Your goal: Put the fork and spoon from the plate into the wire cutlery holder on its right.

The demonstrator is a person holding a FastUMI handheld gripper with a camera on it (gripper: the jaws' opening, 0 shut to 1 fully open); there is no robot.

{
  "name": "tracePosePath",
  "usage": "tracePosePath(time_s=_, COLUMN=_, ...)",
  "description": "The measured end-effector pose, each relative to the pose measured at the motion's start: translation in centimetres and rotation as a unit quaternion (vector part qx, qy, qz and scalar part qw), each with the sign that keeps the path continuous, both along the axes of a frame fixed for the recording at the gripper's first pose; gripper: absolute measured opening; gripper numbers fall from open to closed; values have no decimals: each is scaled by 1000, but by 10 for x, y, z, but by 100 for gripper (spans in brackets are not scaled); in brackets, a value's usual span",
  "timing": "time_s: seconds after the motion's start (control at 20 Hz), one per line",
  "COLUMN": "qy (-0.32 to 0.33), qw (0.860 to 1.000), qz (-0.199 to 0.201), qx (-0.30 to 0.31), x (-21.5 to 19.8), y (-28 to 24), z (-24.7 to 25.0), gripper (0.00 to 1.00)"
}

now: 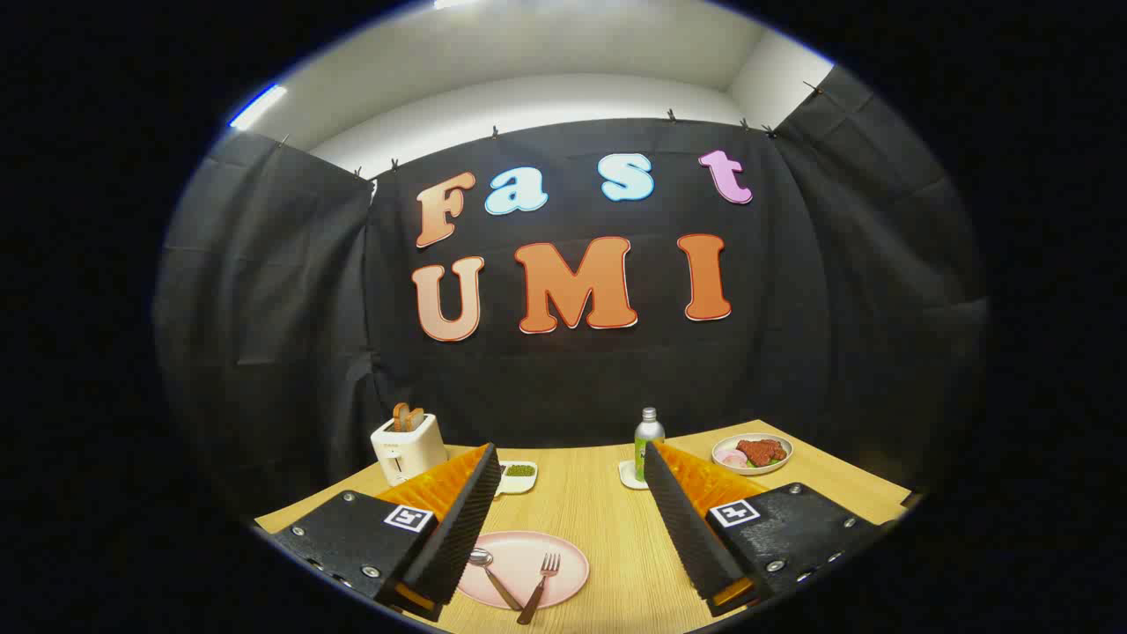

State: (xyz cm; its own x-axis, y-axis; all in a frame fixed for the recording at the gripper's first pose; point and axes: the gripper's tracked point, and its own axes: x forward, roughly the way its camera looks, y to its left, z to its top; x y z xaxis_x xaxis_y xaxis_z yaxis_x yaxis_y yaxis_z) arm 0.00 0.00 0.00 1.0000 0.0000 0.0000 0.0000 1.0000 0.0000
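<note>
A pink plate lies on the wooden table between my fingers, close to the left one. On it rest a spoon, its bowl beside the left finger, and a fork to the spoon's right, tines pointing away from me. My gripper hangs above the table, open wide, with nothing between its fingers. The right finger hides the table to the right of the plate.
A white toaster with toast stands at the back left. A small white dish of green food sits beyond the left finger. A bottle on a coaster and a plate of food stand at the back right.
</note>
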Motion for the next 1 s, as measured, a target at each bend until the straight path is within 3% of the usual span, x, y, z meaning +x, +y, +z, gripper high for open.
tracePosePath(time_s=0.7, qy=12, qw=1000, qz=-8, qx=-13, x=4, y=9, z=-13, gripper=98)
tracePosePath(time_s=1.0, qy=49, qw=998, qz=0, qx=-37, x=15, y=16, z=-35, gripper=98)
